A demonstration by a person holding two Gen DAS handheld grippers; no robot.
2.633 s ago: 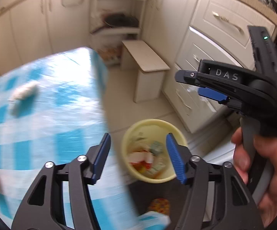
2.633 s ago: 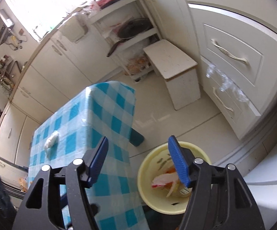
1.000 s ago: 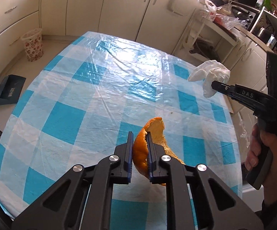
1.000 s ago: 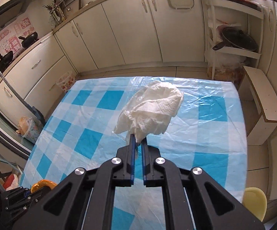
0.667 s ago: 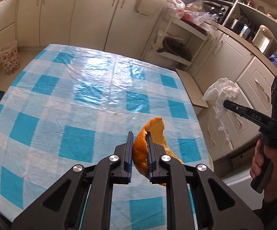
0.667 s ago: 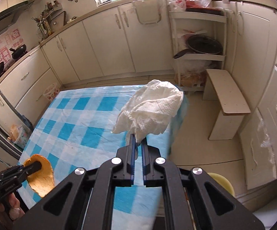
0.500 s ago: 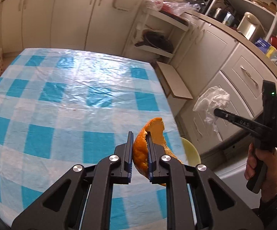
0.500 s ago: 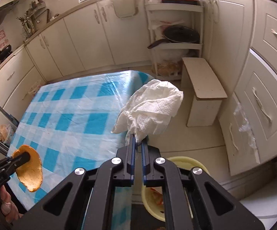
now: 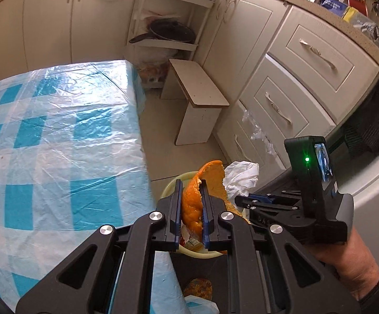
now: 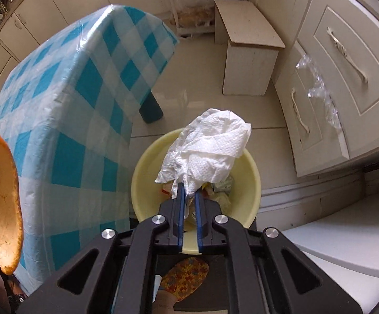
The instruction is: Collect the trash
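Note:
My left gripper is shut on an orange peel and holds it above the near rim of a pale yellow trash bin on the floor. My right gripper is shut on a crumpled white paper towel and holds it over the open yellow bin, which has scraps inside. The paper towel and right gripper also show in the left wrist view, just right of the peel. The peel shows at the left edge of the right wrist view.
A table with a blue-and-white checked cloth under clear plastic stands left of the bin. A small wooden stool stands beyond it. White drawers line the right side. A foot in a patterned slipper is below the bin.
Both grippers have swung from over the table to the right and down over the yellow bin, each still gripping its piece of trash.

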